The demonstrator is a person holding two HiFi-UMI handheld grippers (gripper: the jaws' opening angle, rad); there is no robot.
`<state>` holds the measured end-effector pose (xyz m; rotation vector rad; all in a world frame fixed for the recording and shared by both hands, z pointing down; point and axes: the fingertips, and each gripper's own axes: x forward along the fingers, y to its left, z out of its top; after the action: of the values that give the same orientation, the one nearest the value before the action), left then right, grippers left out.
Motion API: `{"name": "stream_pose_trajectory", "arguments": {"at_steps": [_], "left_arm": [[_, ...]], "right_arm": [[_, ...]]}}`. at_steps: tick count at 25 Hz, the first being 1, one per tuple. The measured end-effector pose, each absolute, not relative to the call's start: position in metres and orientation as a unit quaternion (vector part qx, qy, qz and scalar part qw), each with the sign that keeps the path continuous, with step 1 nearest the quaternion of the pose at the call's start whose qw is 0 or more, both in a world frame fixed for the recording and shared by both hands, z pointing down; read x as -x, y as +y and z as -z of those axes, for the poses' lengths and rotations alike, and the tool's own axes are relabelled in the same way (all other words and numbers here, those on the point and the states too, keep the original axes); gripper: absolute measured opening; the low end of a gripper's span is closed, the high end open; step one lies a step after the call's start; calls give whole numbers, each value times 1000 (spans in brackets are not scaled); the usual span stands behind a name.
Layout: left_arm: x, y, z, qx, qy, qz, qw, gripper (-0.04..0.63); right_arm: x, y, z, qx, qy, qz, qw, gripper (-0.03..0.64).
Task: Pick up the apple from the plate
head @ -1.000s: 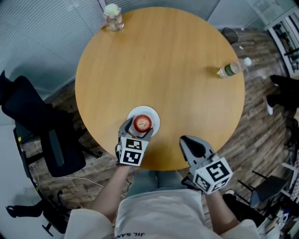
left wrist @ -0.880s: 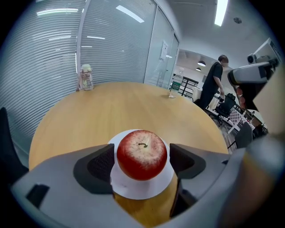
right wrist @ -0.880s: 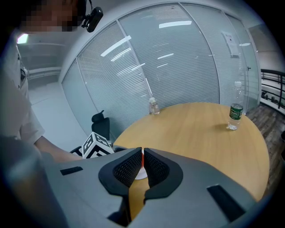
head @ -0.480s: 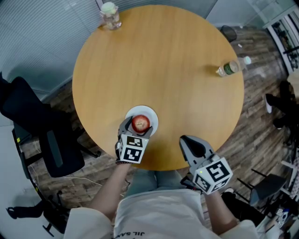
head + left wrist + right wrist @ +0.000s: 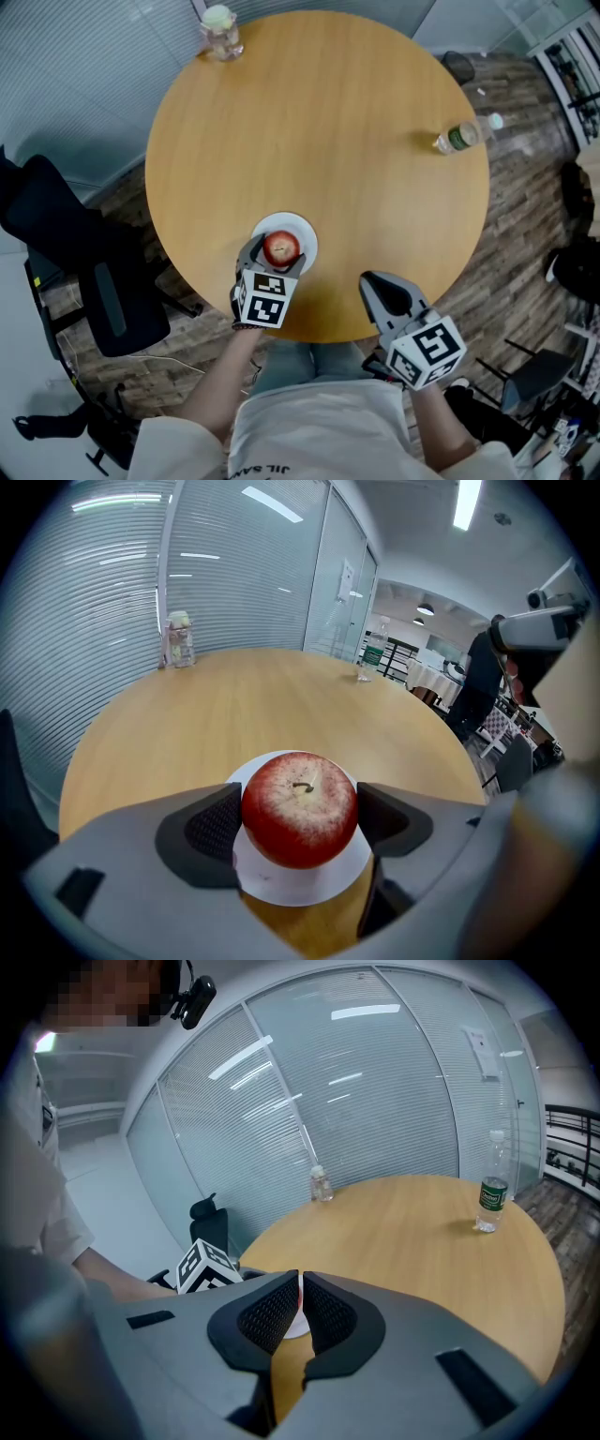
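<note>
The table (image 5: 319,141) lay bare through its middle; a jar (image 5: 221,31) at the far left rim and a bottle (image 5: 461,137) at the far right stood well apart from the near-edge plate (image 5: 304,234); the left gripper (image 5: 278,255) blocked both sides of the apple (image 5: 281,247).

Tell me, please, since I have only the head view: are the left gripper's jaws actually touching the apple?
Observer: Yes. In the left gripper view, both pads of the left gripper sit against the sides of the apple.
Operator: Is it off the plate?
Observer: I cannot tell. The white plate shows directly under it, with no clear gap.
Operator: And the right gripper?
Observer: The right gripper view shows the right gripper with its jaws together and nothing between them.
</note>
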<state>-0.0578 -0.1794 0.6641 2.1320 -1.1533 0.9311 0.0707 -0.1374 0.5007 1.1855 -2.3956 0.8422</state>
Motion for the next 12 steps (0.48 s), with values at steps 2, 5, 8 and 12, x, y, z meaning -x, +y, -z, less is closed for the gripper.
{"name": "stream_pose_trajectory", "arguments": {"at_steps": [2, 5, 8, 12], "left_arm": [[58, -179, -661, -790, -428, -346, 270, 387], [58, -177, -657, -791, -427, -345, 269, 387], [58, -177, -651, -793, -428, -343, 266, 387], [58, -174, -638, -797, -429, -335, 260, 387]], "right_arm": [[-71, -137, -500, -417, -843, -295, 168, 35], [-71, -136, -498, -417, -844, -293, 167, 35], [-70, -137, -494, -417, -847, -288, 163, 35], [-69, -136, -487, -417, -850, -281, 157, 35]]}}
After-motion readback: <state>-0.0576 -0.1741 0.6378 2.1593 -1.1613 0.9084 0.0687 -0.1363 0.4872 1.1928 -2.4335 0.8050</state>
